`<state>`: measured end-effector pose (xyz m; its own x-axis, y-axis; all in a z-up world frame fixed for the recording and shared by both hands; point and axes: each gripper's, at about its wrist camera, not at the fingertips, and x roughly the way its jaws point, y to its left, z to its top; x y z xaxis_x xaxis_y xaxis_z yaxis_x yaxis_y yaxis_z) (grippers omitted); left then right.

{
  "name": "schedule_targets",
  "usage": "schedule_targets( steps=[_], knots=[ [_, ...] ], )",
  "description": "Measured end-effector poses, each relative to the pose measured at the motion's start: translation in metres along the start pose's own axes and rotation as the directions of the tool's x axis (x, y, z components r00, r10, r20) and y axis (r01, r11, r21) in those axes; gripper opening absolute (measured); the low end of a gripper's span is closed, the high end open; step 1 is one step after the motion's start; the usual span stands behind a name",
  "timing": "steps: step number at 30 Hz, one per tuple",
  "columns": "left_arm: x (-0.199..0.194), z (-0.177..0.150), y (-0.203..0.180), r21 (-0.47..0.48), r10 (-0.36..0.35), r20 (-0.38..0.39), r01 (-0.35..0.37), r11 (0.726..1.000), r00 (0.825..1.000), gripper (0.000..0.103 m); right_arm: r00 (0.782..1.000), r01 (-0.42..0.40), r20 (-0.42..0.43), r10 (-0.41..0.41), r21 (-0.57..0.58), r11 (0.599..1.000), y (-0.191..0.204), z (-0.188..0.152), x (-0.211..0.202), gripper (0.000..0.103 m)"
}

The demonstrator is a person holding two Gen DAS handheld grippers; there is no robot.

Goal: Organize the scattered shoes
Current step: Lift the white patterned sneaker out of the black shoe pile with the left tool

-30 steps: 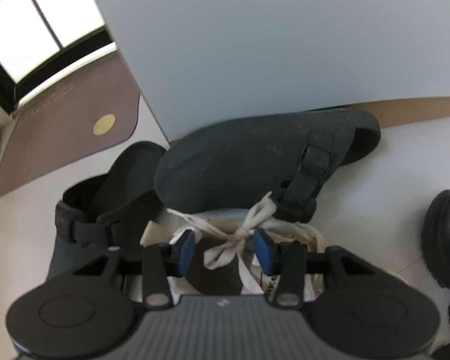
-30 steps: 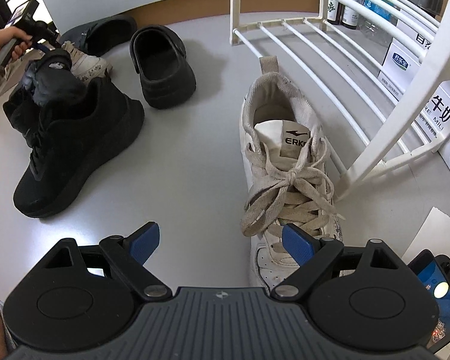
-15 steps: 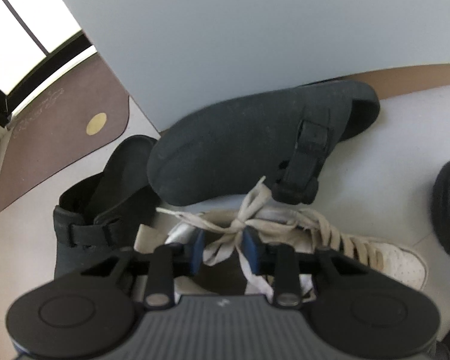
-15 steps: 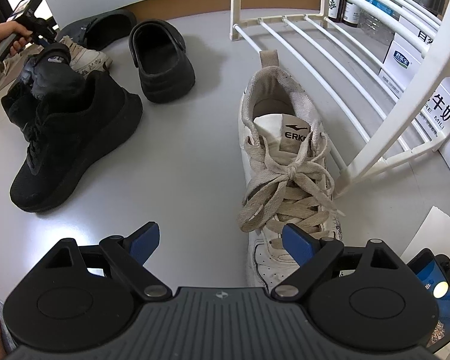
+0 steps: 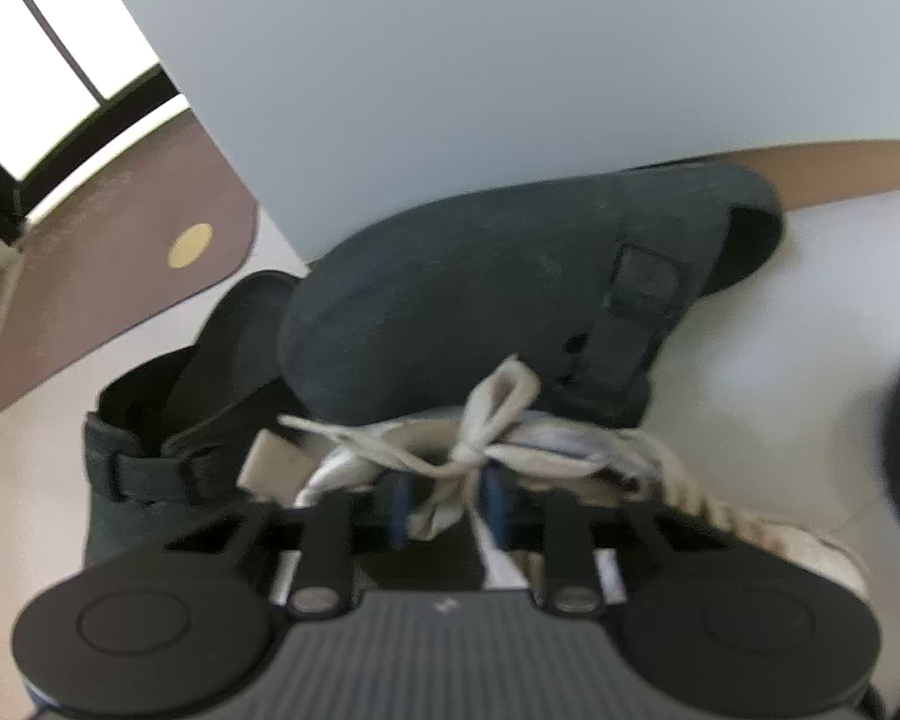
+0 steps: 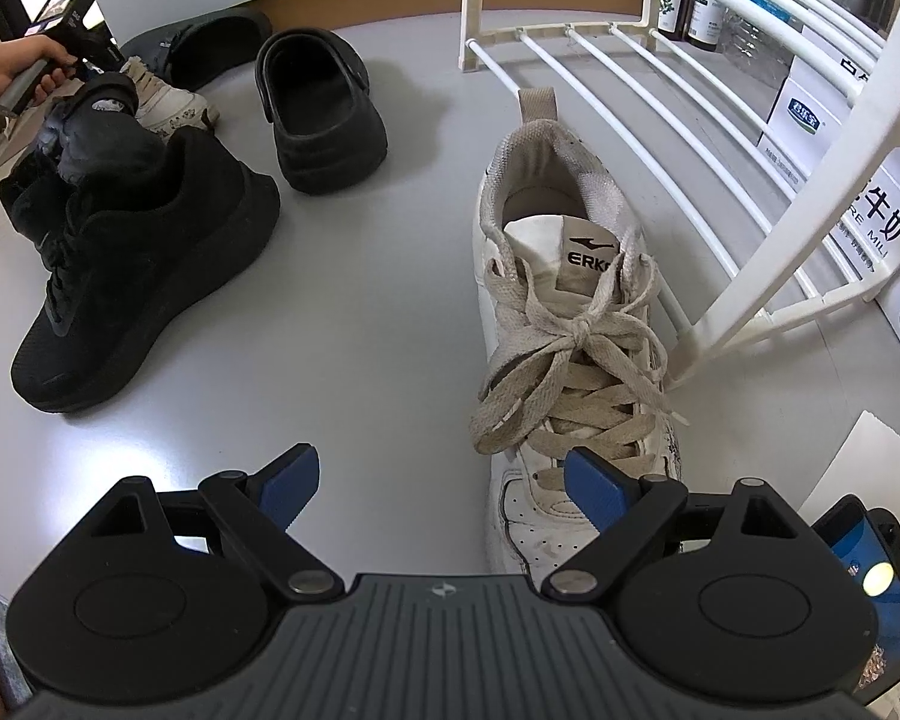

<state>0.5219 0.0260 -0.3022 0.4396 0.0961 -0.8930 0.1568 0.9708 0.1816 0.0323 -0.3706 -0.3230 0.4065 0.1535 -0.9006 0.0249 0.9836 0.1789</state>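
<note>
left gripper point(image 5: 443, 507) fingers clamped on, looks like, the white sneaker point(image 5: 774, 534) laces, toe toward 4 o'clock | right gripper point(image 6: 435, 480) fingers released, second sneaker point(image 6: 570, 324) at 1 o'clock

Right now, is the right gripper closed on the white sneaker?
No: the right gripper stands wide open above the floor, beside the white sneaker's toe, gripping nothing.

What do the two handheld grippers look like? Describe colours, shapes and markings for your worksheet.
Both the left gripper and the right gripper share one design: a dark grey ribbed body with a small pale logo, two round black discs, black linkage arms with silver pivot pins, and blue pads on the fingers.
</note>
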Motion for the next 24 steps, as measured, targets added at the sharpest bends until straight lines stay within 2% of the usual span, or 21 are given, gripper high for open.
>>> schedule_targets(
  steps=[5, 13, 17, 19, 24],
  knots=[
    [-0.022, 0.004, 0.015, -0.090, -0.056, 0.036, 0.059, 0.994, 0.998, 0.008, 1.000, -0.009, 0.013, 0.009, 0.005, 1.000, 0.003, 0.002, -0.001, 0.092],
    [-0.070, 0.000, 0.020, -0.197, -0.155, 0.038, 0.159, 0.967, 0.987, 0.007, 0.993, -0.059, 0.108, 0.053, 0.050, 0.997, 0.017, 0.014, -0.009, 0.092],
    [-0.083, -0.004, 0.027, -0.210, -0.141, 0.033, 0.144, 0.967, 0.990, 0.005, 0.986, -0.083, 0.146, 0.075, 0.053, 0.995, 0.026, 0.017, -0.015, 0.092],
    [-0.095, -0.006, 0.032, -0.237, -0.170, 0.060, 0.179, 0.955, 0.984, 0.004, 0.985, -0.092, 0.150, 0.083, 0.052, 0.994, 0.028, 0.017, -0.017, 0.092],
    [-0.119, -0.004, 0.034, -0.229, -0.195, 0.100, 0.214, 0.950, 0.976, 0.002, 0.986, -0.091, 0.145, 0.082, 0.055, 0.994, 0.028, 0.015, -0.018, 0.092]
  ],
)
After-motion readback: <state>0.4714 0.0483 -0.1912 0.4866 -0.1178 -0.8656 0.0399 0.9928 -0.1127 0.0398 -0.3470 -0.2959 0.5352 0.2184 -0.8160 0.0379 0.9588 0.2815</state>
